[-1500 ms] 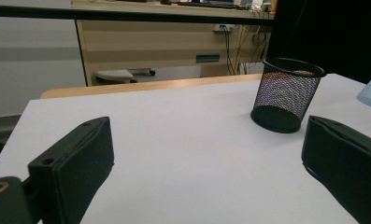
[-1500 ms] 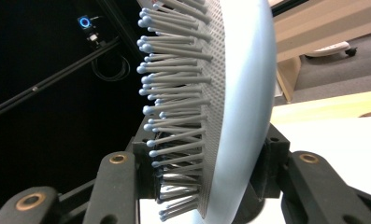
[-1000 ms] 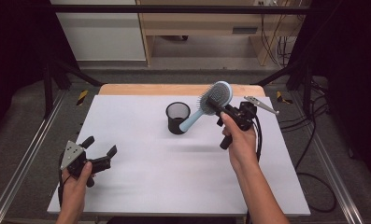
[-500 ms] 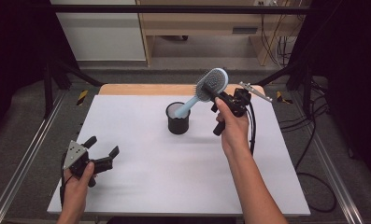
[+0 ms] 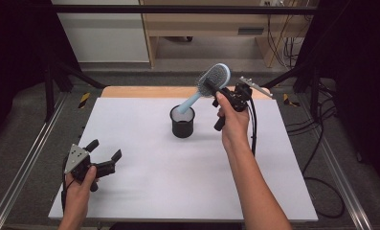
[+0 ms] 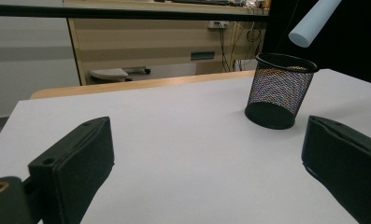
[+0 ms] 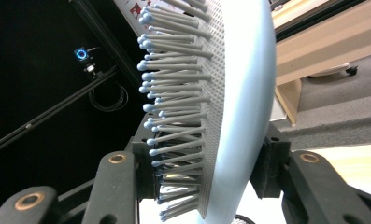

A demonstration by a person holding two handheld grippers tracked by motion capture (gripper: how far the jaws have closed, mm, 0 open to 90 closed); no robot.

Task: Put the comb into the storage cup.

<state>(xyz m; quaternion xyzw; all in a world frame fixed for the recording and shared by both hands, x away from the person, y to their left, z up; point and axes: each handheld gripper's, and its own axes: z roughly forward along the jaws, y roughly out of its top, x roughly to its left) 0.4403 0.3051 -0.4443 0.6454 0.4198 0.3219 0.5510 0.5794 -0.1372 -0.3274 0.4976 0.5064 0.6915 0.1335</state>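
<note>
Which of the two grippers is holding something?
The right gripper, raised above the mesh cup, is clamped on the head of the light blue hairbrush. The left gripper, low near the table's front left, has its jaws spread around nothing.

White bench [image 5: 154,191], wooden strip along its far edge. Black mesh cup [image 5: 183,122] stands upright near the middle of the far half. Right hand-held gripper [image 5: 215,93] raised beyond and to the right of the cup, jaws clamped on the head of a light-blue hairbrush [image 5: 207,86]. Brush tilted: bristled head up and to the right, handle slanting down-left, its tip over the cup's mouth; whether it touches the rim cannot be told. Black cable hangs from this gripper past the right forearm. Left hand-held gripper [image 5: 104,151] sits low over the near-left corner, grey three-cornered plate on top, jaws spread, nothing between them, well apart from the cup.
</note>
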